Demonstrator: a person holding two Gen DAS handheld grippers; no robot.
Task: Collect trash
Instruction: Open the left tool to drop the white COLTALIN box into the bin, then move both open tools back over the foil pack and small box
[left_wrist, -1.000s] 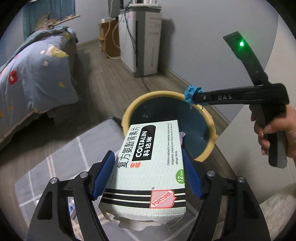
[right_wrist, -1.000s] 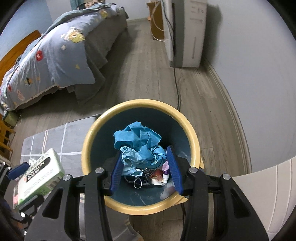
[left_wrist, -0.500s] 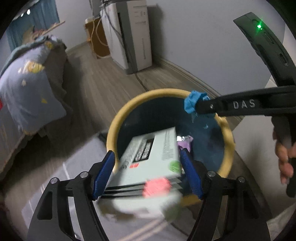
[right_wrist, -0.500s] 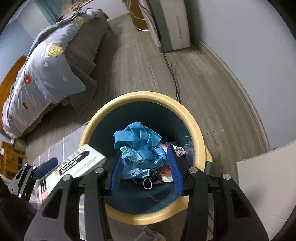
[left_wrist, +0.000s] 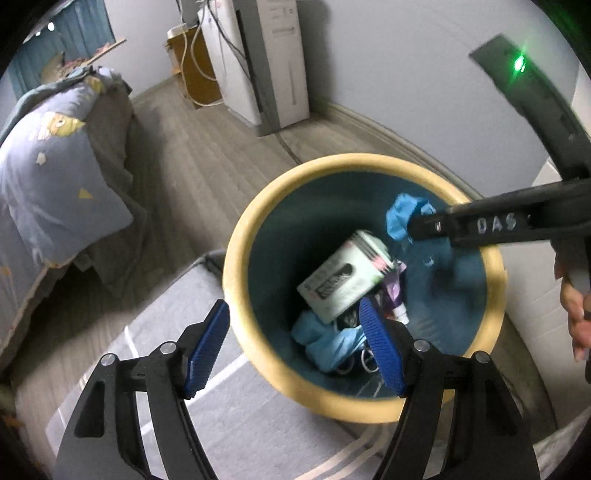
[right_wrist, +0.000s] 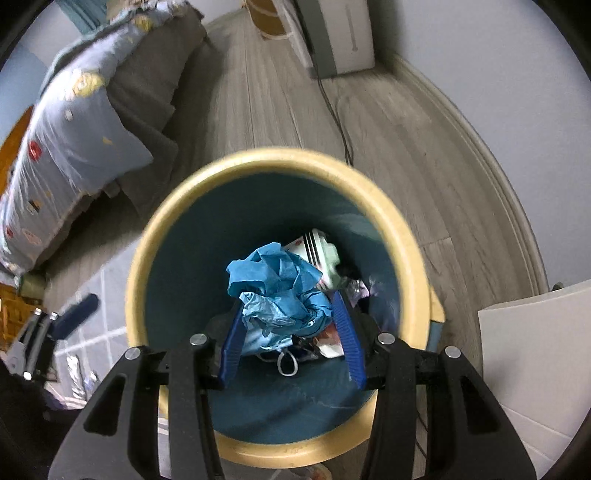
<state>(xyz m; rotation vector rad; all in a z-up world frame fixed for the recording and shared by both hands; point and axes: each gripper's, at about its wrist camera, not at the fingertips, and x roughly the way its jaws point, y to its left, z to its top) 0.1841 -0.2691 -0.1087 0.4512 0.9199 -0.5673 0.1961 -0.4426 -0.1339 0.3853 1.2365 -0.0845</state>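
A round bin with a yellow rim and a dark teal inside stands on the floor. My left gripper is open and empty at the bin's near rim. A pale green medicine box lies free inside the bin among blue tissue and other trash. My right gripper is shut on a crumpled blue tissue over the bin's mouth. It shows in the left wrist view too, with the tissue at its tips.
A grey rug with white lines lies under the bin's near side. A bed with a blue patterned quilt stands left. A white appliance with a cable and a wooden cabinet stand at the far wall. A white board is at right.
My left gripper opened and the medicine box dropped from it into the bin. Both grippers moved closer over the bin; the right one still holds the blue tissue.
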